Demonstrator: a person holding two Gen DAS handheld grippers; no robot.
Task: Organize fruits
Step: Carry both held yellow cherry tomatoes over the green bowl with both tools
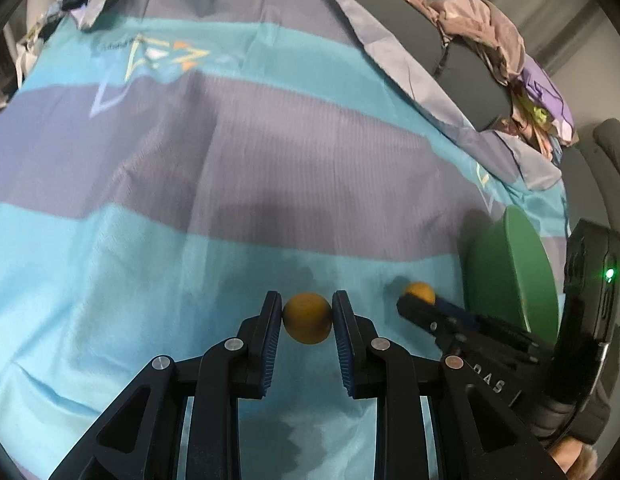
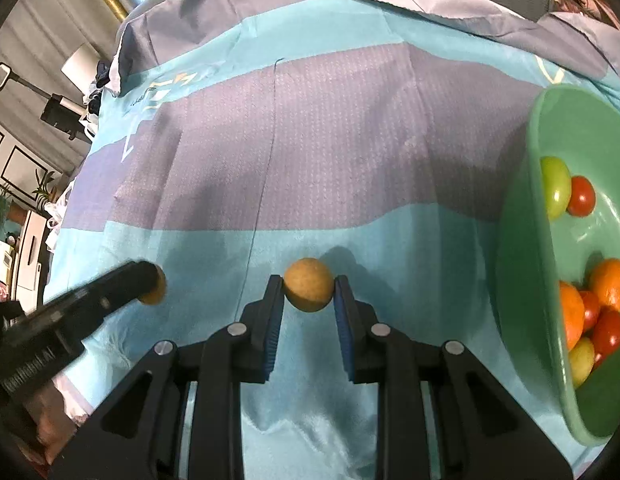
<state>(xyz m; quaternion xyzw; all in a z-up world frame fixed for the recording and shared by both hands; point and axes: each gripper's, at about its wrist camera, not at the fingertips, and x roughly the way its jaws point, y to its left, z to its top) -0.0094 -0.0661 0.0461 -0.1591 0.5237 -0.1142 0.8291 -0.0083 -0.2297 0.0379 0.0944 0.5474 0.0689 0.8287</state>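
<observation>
two small fruits held, bowl off to the right

each gripper has its fingers closed on a small round yellow-brown fruit. the left gripper (image 1: 307,316) pinches the left fruit (image 1: 307,318) above the striped blue cloth (image 1: 230,160); the right gripper (image 2: 308,292) clamps the right fruit (image 2: 308,290) the same way. the green bowl (image 2: 521,240), already holding oranges (image 2: 609,283), red tomatoes (image 2: 581,196) and a green fruit (image 2: 554,186), sits to the right of both. the right hand is the nearer, just beside the rim, so i'd guess it drops first. the fruits are round, with no long axis to line up.
</observation>
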